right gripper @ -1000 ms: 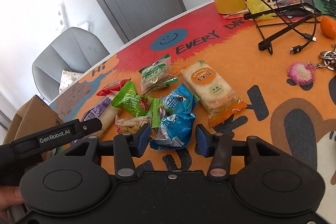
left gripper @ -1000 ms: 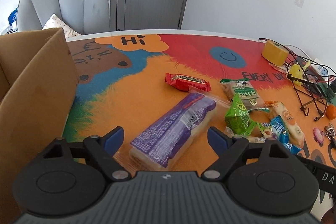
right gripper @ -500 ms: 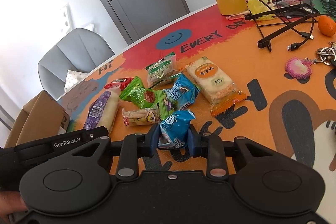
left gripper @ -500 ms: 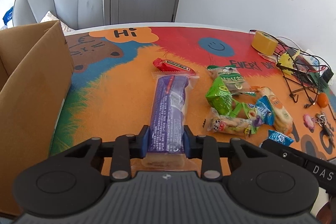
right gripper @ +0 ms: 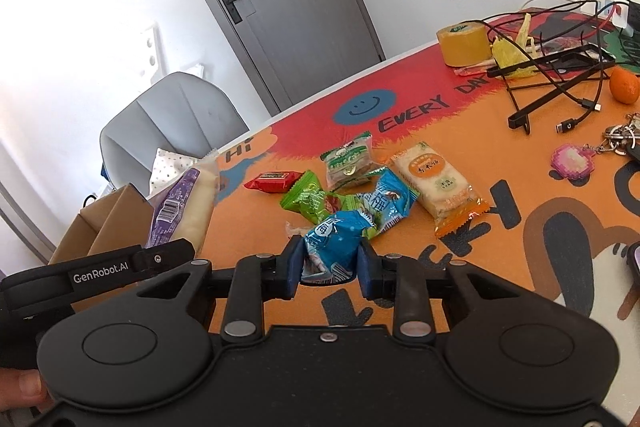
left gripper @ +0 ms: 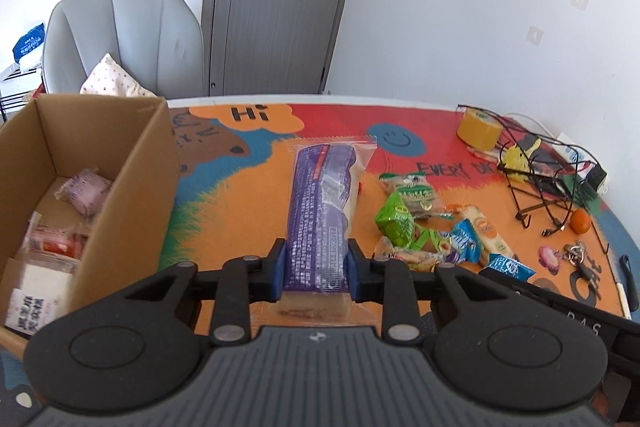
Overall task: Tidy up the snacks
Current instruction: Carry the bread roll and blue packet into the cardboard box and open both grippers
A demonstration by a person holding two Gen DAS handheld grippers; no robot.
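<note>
My left gripper [left gripper: 316,269] is shut on a long purple snack pack [left gripper: 322,203] and holds it raised above the table, next to the open cardboard box [left gripper: 132,187]. The pack also shows in the right wrist view [right gripper: 180,207]. The box holds several wrapped snacks [left gripper: 82,191]. My right gripper [right gripper: 329,269] is shut on a small blue snack bag [right gripper: 334,241], lifted off the mat. On the table lie a red bar [right gripper: 272,182], a green bag [right gripper: 310,201], a second blue bag [right gripper: 386,201], a green-and-white pack [right gripper: 350,163] and an orange cracker pack [right gripper: 440,187].
A colourful mat [left gripper: 248,167] covers the round table. At the right stand a yellow tape roll [right gripper: 462,43], a black wire rack with cables [right gripper: 560,75], a small orange fruit [right gripper: 622,85] and keys with a pink charm [right gripper: 572,161]. A grey chair [left gripper: 124,39] stands behind the box.
Both grippers have risen with their snacks. The left one has lifted the purple pack and swung left, so the box's inside now shows. The right one has lifted the blue bag off the mat.
</note>
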